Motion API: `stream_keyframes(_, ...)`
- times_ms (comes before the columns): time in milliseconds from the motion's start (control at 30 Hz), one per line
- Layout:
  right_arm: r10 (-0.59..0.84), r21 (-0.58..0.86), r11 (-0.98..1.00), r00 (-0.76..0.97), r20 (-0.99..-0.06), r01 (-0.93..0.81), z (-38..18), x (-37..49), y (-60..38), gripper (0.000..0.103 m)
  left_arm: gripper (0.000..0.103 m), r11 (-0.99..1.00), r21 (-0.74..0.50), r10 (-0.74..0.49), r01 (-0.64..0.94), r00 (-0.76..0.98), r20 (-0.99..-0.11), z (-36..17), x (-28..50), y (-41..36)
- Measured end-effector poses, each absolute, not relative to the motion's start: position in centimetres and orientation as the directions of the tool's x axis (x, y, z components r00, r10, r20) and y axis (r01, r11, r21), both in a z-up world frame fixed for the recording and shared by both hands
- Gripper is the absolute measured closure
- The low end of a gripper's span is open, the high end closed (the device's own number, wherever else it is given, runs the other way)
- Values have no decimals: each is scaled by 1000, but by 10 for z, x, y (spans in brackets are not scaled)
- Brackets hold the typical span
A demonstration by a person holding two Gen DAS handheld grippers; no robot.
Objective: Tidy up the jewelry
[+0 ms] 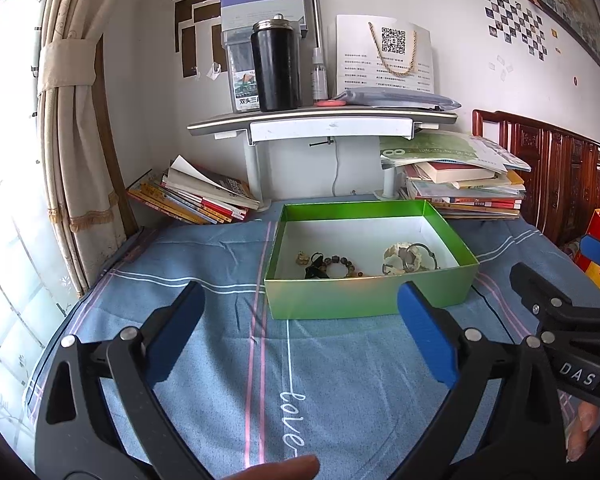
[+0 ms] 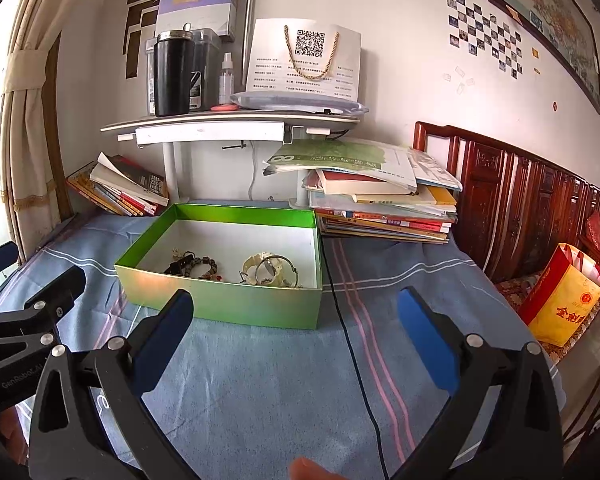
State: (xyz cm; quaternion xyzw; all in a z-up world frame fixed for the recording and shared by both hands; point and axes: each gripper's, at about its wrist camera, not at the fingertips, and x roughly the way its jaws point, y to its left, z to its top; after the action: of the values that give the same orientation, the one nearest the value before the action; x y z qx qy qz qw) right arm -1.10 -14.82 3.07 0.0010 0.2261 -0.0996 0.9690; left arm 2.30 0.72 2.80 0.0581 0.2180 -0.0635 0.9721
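A green box [image 1: 364,296] with a white inside stands on the blue cloth; it also shows in the right wrist view [image 2: 236,304]. Inside lie a dark bead bracelet [image 1: 340,265], a small gold piece [image 1: 302,258], a pale shell piece [image 1: 400,258] and a metal bangle [image 1: 424,254]. The right wrist view shows the bead bracelet [image 2: 206,266] and the bangle [image 2: 278,268]. My left gripper [image 1: 300,312] is open and empty, in front of the box. My right gripper [image 2: 296,316] is open and empty, also in front of the box. Each gripper shows at the other view's edge.
Book stacks [image 1: 464,184] lie behind the box at right and lean at left [image 1: 192,196]. A small shelf [image 1: 320,120] carries a black flask [image 1: 276,66]. A black cable [image 2: 352,344] runs across the cloth. A carved wooden headboard [image 2: 520,200] and a yellow bag [image 2: 564,296] are at right.
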Motion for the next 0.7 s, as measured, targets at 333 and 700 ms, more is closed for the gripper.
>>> stream_keyframes(333,-194,-45,980,877,-439,194,31,-11,-149,3,6,985,83,-100,150,896,-432,28,23,8)
stream_keyframes(700,-196,-46,980,877,-439,195,31,-12,-148,3,6,985,83,-99,149,896,-432,27,23,8)
